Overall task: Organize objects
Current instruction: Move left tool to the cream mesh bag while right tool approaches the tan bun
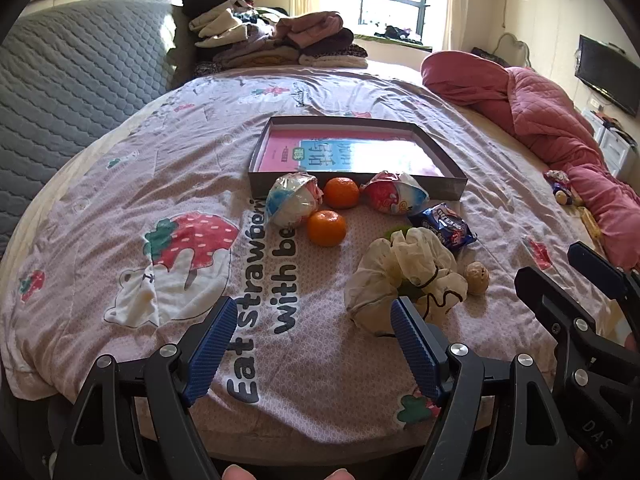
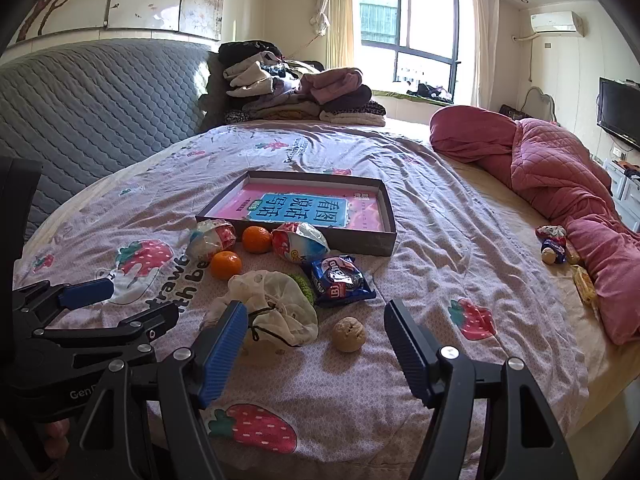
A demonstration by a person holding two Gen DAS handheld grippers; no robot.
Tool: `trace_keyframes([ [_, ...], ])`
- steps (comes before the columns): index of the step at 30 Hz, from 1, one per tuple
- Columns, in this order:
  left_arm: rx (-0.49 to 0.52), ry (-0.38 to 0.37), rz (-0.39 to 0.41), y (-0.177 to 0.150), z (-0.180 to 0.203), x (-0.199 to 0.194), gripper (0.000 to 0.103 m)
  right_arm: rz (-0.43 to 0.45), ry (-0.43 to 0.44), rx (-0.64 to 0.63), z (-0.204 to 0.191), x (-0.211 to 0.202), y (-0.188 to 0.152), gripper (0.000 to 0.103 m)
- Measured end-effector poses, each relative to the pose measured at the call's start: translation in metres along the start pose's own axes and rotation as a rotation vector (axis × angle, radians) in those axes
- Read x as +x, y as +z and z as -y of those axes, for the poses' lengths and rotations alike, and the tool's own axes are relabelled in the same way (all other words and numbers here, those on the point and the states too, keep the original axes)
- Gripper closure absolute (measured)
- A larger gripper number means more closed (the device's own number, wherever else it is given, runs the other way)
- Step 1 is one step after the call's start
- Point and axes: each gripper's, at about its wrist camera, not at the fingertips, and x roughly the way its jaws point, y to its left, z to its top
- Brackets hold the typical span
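On the bed (image 2: 460,240), toward its near edge, lie two oranges (image 2: 226,265), two wrapped egg-shaped toys (image 2: 298,242), one blue snack packet (image 2: 340,280), one tied cloth pouch (image 2: 276,308) and one walnut (image 2: 349,334), all just in front of one shallow box (image 2: 390,236) holding a pink book. Something green is half hidden behind the pouch. Only the right view shows more snacks by the red quilt clearly. The left gripper (image 1: 312,344) and right gripper (image 2: 316,348) both hang with jaws wide apart, holding nothing.
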Motion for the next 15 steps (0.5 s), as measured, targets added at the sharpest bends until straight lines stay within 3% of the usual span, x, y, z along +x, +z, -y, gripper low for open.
trace_keyframes([
  [15, 0.004, -0.005, 0.01, -0.0008, 0.0007, -0.0057, 0.023, 0.0, 0.007, -0.004, -0.0015, -0.0037, 0.0002, 0.033],
])
